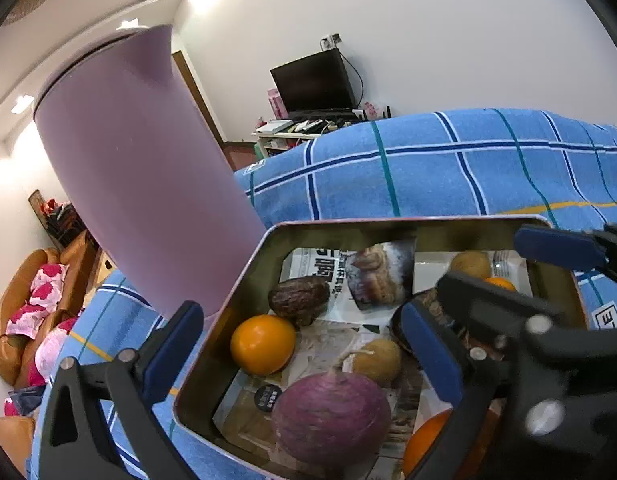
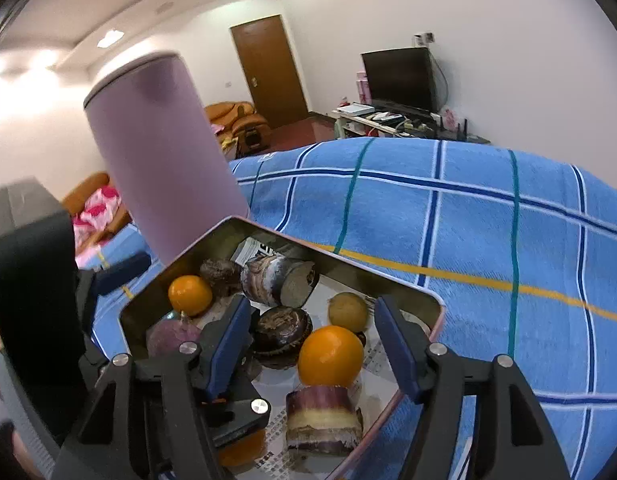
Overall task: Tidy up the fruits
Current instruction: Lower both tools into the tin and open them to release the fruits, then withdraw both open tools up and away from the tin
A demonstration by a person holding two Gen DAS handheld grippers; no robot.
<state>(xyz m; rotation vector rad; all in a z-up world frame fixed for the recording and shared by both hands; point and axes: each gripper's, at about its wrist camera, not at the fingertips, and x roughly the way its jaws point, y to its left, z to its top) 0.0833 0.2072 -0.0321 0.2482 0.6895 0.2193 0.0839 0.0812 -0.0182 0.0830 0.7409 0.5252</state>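
**Bright ceiling light, fisheye warp, soft foreground**

Recessed ceiling lights (image 2: 110, 38) flood the room and blow out to white glare on the walls at upper left of both views. The fisheye bends the blue checked blanket (image 2: 468, 232) and blackens the frame corners. The purple canister (image 1: 140, 184) is blurred; the near fingers (image 1: 548, 400) look soft.

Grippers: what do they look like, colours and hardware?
Both match. The left gripper and right gripper have black angular plastic linkage arms joined by round silver rivets or bolts, and each finger ends in a flat, elongated blue pad. No cables, markings or sleeves are visible in either wrist view.
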